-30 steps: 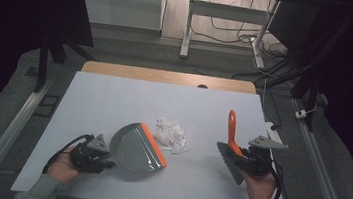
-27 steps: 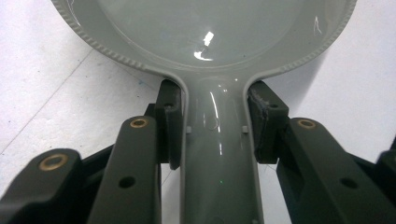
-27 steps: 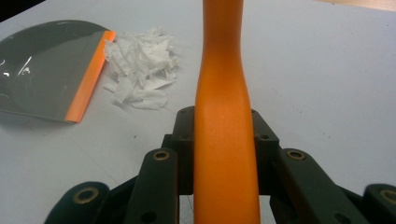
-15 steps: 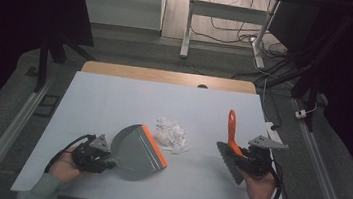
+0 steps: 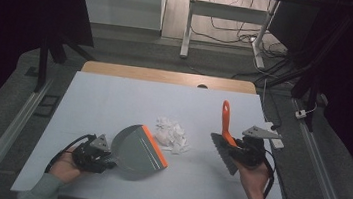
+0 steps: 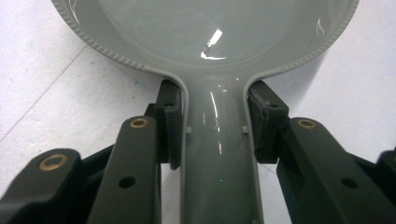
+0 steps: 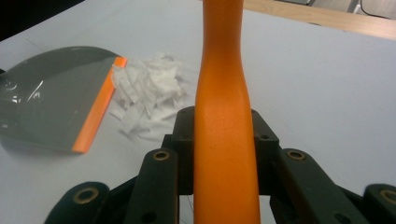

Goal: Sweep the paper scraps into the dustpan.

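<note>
Little has shifted over the last second: dustpan (image 5: 136,150) edged slightly closer to the paper, brush (image 5: 224,135) about where it was. Table (image 5: 115,92) carries everything. Dustpan lies flat, its orange lip (image 5: 155,146) facing the pile and just beside it, not yet touching as far as the high view tells. Left gripper (image 6: 215,126) is clamped on the dustpan's grey handle, jaws pressed against both sides. Right gripper (image 7: 224,140) is clamped on the brush's orange handle, bristles hanging toward the table, well right of the pile. Shredded white paper (image 5: 171,133) sits between the two tools. Judgement: tools positioned, sweep not yet begun; brush must come in from the right.
</note>
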Demonstrator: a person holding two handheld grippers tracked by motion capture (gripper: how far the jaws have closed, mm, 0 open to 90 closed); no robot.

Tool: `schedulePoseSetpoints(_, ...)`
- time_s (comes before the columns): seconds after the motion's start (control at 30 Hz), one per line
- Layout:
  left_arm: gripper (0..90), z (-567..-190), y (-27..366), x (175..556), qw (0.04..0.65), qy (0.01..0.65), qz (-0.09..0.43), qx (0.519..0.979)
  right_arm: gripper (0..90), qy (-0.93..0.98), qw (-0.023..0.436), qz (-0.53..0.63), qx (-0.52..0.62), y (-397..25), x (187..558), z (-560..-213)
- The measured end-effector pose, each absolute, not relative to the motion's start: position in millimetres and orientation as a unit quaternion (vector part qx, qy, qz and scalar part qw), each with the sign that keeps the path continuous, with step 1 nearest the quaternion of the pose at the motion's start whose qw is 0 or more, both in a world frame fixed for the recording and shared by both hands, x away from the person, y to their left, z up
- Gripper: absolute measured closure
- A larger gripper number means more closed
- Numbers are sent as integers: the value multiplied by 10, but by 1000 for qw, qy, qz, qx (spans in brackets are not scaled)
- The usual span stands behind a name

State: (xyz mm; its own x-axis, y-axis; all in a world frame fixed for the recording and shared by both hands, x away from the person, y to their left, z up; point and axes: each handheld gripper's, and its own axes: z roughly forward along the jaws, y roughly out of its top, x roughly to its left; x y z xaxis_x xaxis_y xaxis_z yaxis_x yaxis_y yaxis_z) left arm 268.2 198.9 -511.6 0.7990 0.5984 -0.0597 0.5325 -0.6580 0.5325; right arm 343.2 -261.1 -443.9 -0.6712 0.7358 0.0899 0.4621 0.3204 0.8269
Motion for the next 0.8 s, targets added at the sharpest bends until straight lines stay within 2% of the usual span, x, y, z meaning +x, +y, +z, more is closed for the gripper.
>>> schedulePoseSetpoints(0.37,619,-5133,1993,2706,275,307,56,910,701,809,136,438,367,-2056,3822,-4432)
schedulePoseSetpoints(0.8,619,-5145,1972,2733,279,301,53,911,702,810,119,417,395,-1785,4184,-4541)
